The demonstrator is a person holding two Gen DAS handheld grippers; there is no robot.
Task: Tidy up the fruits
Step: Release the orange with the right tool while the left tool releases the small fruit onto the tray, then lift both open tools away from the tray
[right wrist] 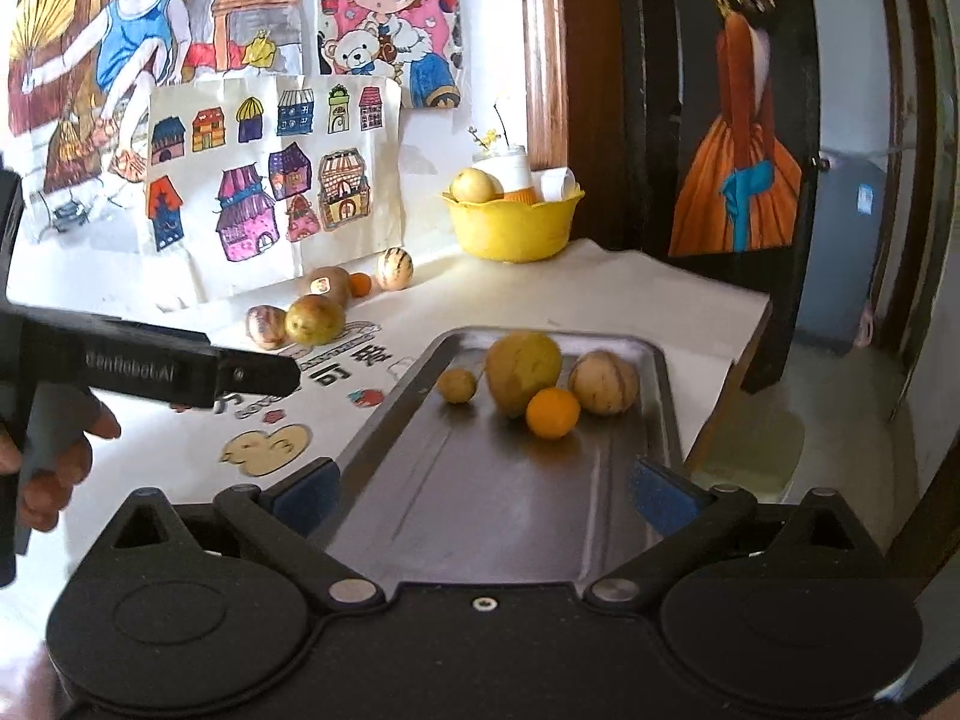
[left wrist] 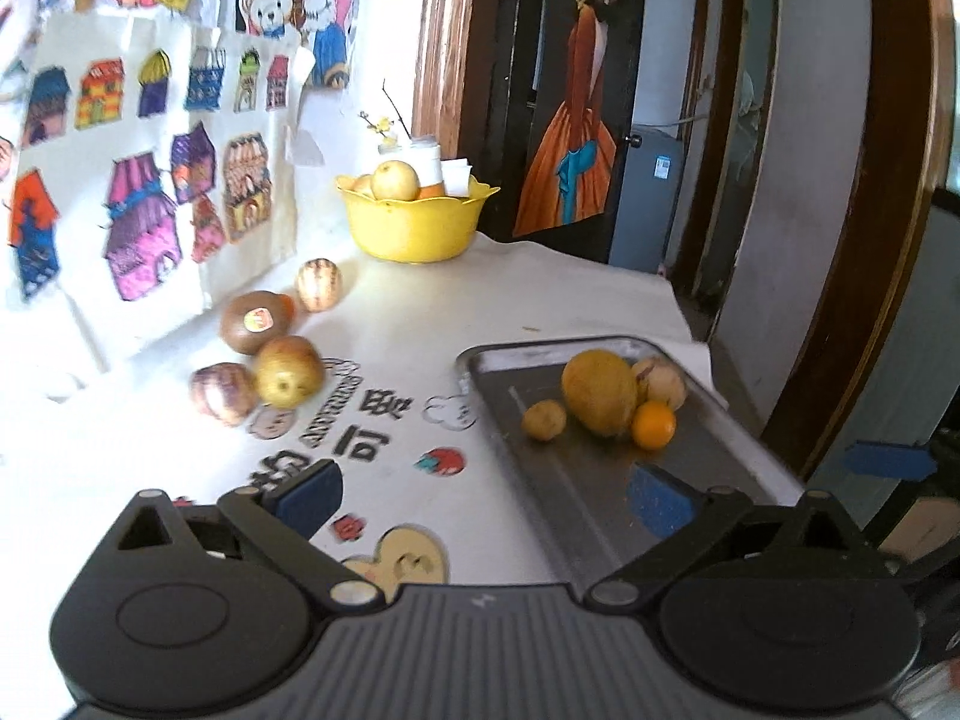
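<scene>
A metal tray (right wrist: 498, 498) lies on the white table and holds a big yellow fruit (right wrist: 522, 371), an orange (right wrist: 552, 413), a striped melon (right wrist: 603, 383) and a small yellow fruit (right wrist: 456, 386). The same tray (left wrist: 570, 474) shows at the right of the left wrist view. Loose fruit lies by the wall: a kiwi (left wrist: 252, 322), an apple (left wrist: 288, 371) and two striped melons (left wrist: 222, 391) (left wrist: 318, 284). My left gripper (left wrist: 486, 498) is open and empty above the table. My right gripper (right wrist: 483, 495) hangs open over the tray's near end, holding nothing.
A yellow bowl (left wrist: 417, 222) with fruit and a white bottle stands at the table's far corner. Drawings cover the wall on the left. The table edge drops off right of the tray toward a doorway. A hand (right wrist: 54, 462) grips the left tool.
</scene>
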